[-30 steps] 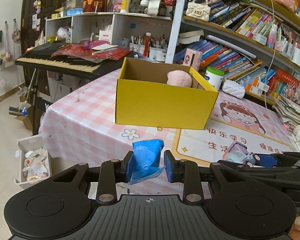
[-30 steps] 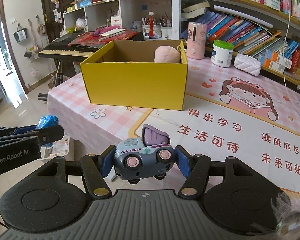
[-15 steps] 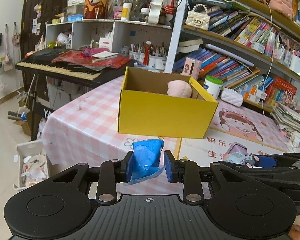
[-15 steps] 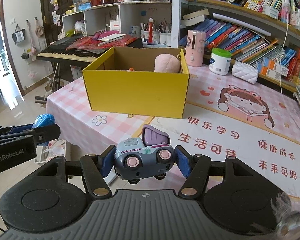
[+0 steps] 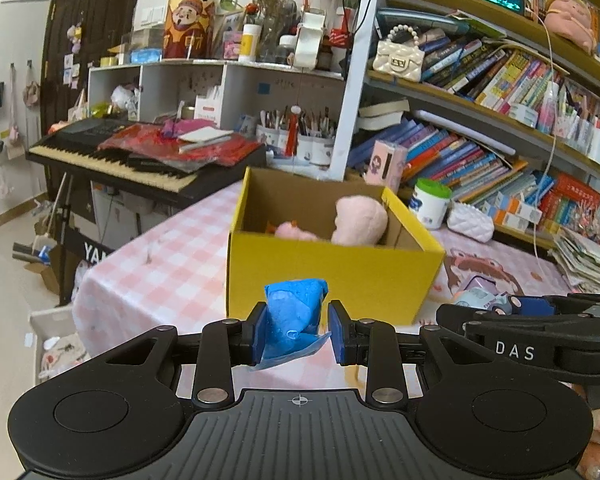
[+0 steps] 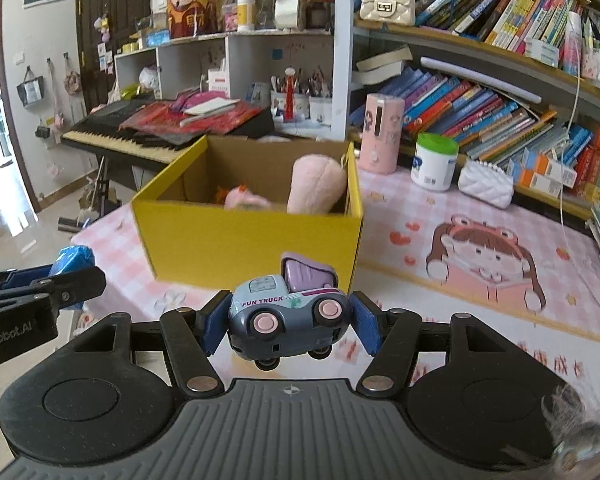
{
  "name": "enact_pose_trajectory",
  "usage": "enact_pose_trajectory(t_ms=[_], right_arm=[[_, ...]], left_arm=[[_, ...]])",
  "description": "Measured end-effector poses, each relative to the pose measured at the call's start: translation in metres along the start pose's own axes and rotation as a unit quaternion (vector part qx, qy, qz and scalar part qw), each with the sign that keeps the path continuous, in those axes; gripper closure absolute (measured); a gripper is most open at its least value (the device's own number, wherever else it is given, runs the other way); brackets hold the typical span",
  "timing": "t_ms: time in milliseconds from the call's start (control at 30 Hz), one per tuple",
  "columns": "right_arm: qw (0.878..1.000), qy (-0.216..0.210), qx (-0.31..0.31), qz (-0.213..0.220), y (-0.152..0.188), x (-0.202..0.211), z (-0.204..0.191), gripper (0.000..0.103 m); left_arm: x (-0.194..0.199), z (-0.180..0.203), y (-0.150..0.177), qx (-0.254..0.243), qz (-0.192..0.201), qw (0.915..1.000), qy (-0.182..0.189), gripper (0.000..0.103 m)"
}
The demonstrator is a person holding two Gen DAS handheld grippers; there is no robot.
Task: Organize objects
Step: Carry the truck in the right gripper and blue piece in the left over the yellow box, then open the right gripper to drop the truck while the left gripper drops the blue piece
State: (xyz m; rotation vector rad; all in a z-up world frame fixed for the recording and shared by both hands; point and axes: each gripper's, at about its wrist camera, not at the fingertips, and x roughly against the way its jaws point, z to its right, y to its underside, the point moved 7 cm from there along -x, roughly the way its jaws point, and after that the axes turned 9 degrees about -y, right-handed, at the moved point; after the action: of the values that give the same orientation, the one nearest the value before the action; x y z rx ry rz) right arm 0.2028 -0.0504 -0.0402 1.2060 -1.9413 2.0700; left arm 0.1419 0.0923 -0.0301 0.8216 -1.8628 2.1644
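Both hand-held grippers have closed in on the yellow box (image 6: 248,236), left hand-held gripper (image 5: 296,330) clamping a blue wrapper (image 5: 294,312), right hand-held gripper (image 6: 290,322) clamping the truck (image 6: 288,314), so drop-off looks near.

A pink checked table (image 6: 400,208) is carrying a yellow box (image 6: 252,240) ahead of the right gripper (image 6: 288,322), a white jar (image 6: 434,162) sitting beyond it.

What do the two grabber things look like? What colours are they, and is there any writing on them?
Each tool is matte black. The left tool and right tool both have two thin black arms with silver rivets, ending in blue pads, above a ribbed body with two round discs. White letters on their sides read "DAS" on the right one and "GenRobot.AI", partly cut off, on the left.
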Motion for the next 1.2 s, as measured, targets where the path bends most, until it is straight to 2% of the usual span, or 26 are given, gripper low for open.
enact_pose_trajectory(t_ms=[300, 567, 867, 1200], right_arm=[[0.999, -0.013, 0.016, 0.028, -0.057, -0.045, 0.026, 0.042], [0.998, -0.031, 0.039, 0.034, -0.092, -0.088, 0.045, 0.042], [0.995, -0.046, 0.086, 0.008, -0.097, -0.135, 0.052, 0.042], [0.988, -0.065, 0.137, -0.022, -0.09, -0.167, 0.049, 0.042]], left_arm=[[-0.047, 0.019, -0.04, 0.0, 0.017, 0.9997, -0.019, 0.073], [-0.091, 0.031, -0.055, -0.002, 0.008, 0.9991, -0.043, 0.073], [-0.128, 0.041, -0.053, -0.027, -0.014, 0.997, -0.072, 0.073], [-0.154, 0.05, -0.044, -0.05, -0.042, 0.9944, -0.084, 0.073]])
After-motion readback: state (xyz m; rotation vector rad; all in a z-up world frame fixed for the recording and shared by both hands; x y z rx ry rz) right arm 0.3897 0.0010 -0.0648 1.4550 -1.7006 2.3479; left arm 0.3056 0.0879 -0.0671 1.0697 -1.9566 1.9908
